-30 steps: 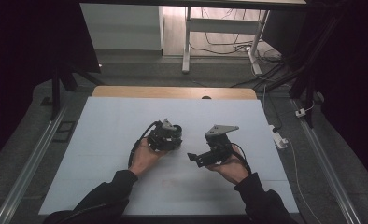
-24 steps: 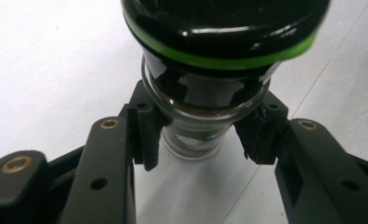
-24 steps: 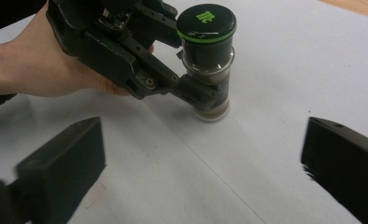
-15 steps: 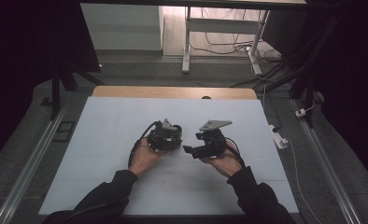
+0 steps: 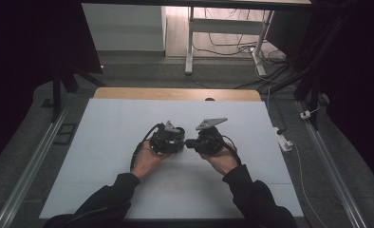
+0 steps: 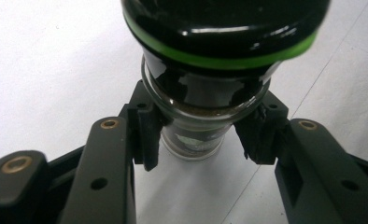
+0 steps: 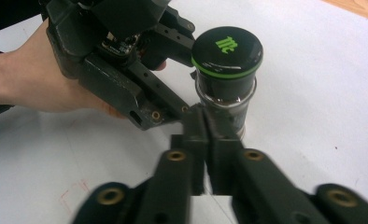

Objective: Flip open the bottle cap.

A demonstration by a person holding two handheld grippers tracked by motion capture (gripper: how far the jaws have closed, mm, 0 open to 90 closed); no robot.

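A small glass jar with a black lid and a green ring stands on the white table top. Dark contents and a label show through the glass. My left gripper is shut on the jar's glass body below the lid, one pad on each side. In the right gripper view the jar stands upright with a green logo on its lid, and the left gripper reaches it from the left. My right gripper is shut with nothing between its jaws, its tips right at the jar's lower body. From above, the left gripper and right gripper meet mid-table.
A wooden strip runs along the table's far edge. Metal rails flank the table left and right. A white power strip with a cable lies off the right edge. Faint red marks show on the surface near the right gripper.
My right gripper has moved left and slightly away from me, closing the gap until it meets the left gripper and the jar. The left hand has barely moved.
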